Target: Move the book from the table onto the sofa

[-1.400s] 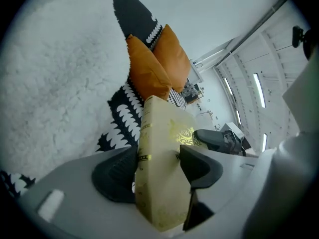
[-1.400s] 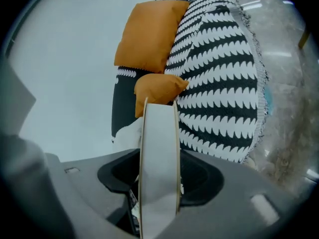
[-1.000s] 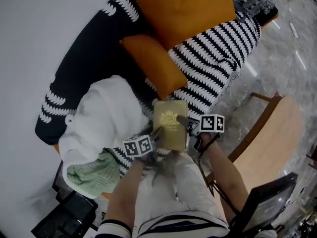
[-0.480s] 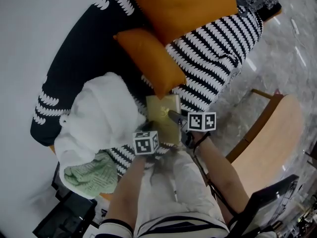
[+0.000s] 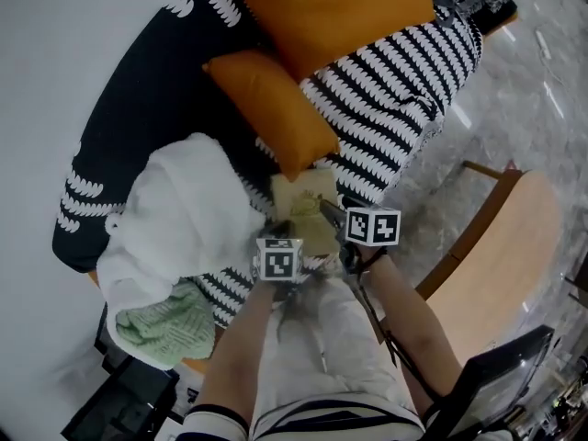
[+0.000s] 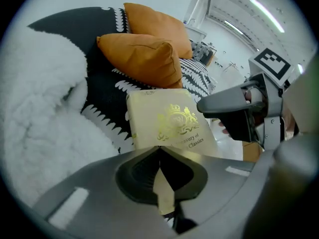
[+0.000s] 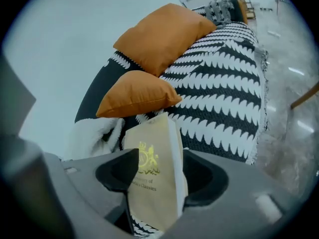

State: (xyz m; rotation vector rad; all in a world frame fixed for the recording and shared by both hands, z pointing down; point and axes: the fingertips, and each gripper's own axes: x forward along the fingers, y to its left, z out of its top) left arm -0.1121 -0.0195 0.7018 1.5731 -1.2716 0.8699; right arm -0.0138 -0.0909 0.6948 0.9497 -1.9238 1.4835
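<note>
A cream book [image 5: 308, 211] with a gold crest is tilted over the front edge of the black-and-white striped sofa [image 5: 395, 90], just below the small orange cushion [image 5: 266, 108]. My left gripper [image 5: 283, 233] sits at the book's near edge. In the left gripper view, the left gripper [image 6: 159, 148] is shut on a thin cream edge of the book [image 6: 167, 123]. My right gripper [image 5: 327, 209] reaches in from the right. In the right gripper view, the book [image 7: 152, 178] stands between the jaws of the right gripper [image 7: 159, 158], which are opening.
A white fluffy blanket [image 5: 184, 219] and a green knitted cloth [image 5: 165, 324] lie on the sofa to the left of the book. A large orange cushion [image 5: 340, 7] leans at the back. A wooden table [image 5: 505, 255] stands to the right on the marble floor.
Both grippers and the book have sunk toward the sofa seat, and the book has tipped. The left gripper has rolled and closed on the book's near edge.
</note>
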